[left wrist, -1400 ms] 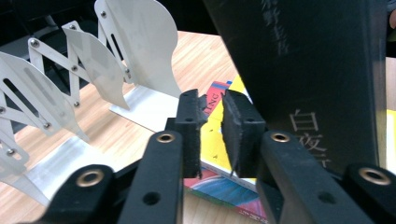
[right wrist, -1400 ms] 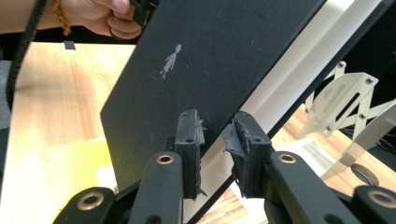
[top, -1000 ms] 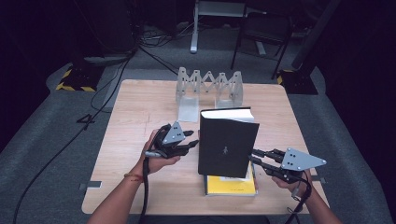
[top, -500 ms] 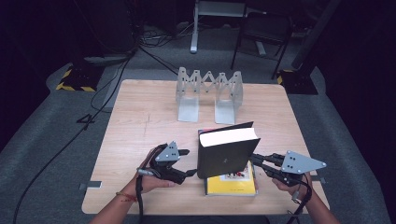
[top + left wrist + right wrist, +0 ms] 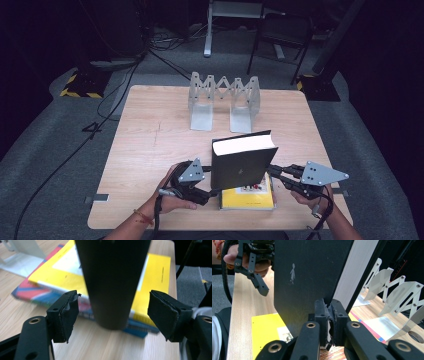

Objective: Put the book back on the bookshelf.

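1. Right gripper (image 5: 278, 174) is clenched on the front cover of the black book (image 5: 242, 162), pinching only that cover at its lower edge, as the right gripper view shows (image 5: 329, 315); the page block stands free beside the jaws. The book stands upright on the yellow book (image 5: 249, 192), near the table's front edge.
2. Left gripper (image 5: 209, 194) is released, its jaws spread to either side of the black book's spine (image 5: 112, 290) without touching it.
3. Risk, as I judge it: a tall book held by one thin cover could swing open or topple toward the person; the left jaws closing off-centre could push the spine sideways and drag the yellow book (image 5: 155, 272) along.
4. Wooden table (image 5: 150, 135) is pale, with a metal expanding book rack (image 5: 223, 102) standing well apart at the far side.
5. Dark room beyond: grey carpet, trailing cables, a chair.
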`<state>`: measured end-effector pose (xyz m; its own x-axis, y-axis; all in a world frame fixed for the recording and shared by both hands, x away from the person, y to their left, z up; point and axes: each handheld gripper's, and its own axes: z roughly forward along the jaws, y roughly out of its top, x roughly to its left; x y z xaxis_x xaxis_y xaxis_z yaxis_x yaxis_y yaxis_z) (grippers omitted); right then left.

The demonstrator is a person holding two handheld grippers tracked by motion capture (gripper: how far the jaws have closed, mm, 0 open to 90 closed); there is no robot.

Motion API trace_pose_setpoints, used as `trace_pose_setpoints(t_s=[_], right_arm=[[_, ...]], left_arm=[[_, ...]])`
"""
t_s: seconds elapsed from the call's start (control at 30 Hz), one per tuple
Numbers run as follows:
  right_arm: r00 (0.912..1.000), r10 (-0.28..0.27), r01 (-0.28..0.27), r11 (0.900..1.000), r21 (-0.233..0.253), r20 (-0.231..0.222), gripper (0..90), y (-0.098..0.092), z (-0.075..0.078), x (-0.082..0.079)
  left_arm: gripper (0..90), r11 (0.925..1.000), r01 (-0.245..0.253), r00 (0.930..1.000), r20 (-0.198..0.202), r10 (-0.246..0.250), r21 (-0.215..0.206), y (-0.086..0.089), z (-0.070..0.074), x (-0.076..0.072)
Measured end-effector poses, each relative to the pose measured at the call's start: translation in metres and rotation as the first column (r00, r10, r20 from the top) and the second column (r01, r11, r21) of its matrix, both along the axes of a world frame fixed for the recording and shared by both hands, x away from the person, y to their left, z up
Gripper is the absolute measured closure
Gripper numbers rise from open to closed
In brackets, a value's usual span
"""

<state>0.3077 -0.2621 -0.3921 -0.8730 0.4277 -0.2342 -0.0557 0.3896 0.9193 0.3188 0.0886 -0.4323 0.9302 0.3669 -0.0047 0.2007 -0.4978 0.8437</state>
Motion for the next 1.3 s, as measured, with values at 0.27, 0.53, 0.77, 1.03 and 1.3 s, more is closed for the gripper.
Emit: trace_pose_setpoints(t_s=[0.27, 0.53, 0.77, 1.03, 1.3], right_arm=[[1.0000, -0.005, 0.005, 1.000, -0.002, 0.001, 85.4, 0.000, 0.000, 0.001], [0.9997, -0.025, 0.025, 1.000, -0.006, 0.004, 85.0, 0.001, 0.000, 0.003], [0.9993, -0.035, 0.035, 0.999, -0.007, 0.010, 84.8, 0.002, 0.000, 0.004], [0.9983, -0.053, 0.053, 0.998, -0.015, 0.024, 84.4, 0.003, 0.000, 0.005], [0.9976, -0.065, 0.065, 0.998, -0.014, 0.024, 84.1, 0.003, 0.000, 0.006]], left_arm=[[38.5, 0.9984, 0.014, 0.9982, 0.060, -0.011, -0.054, -0.018, 0.011, 0.008], [43.5, 0.9928, 0.042, 0.9955, 0.089, -0.032, -0.112, -0.021, 0.030, 0.013], [43.3, 0.9857, 0.052, 0.9904, 0.135, -0.030, -0.160, -0.020, 0.052, 0.013], [43.1, 0.9724, 0.071, 0.9847, 0.171, -0.033, -0.222, -0.025, 0.081, 0.017], [43.2, 0.9673, 0.081, 0.9843, 0.172, -0.040, -0.240, -0.028, 0.090, 0.020]])
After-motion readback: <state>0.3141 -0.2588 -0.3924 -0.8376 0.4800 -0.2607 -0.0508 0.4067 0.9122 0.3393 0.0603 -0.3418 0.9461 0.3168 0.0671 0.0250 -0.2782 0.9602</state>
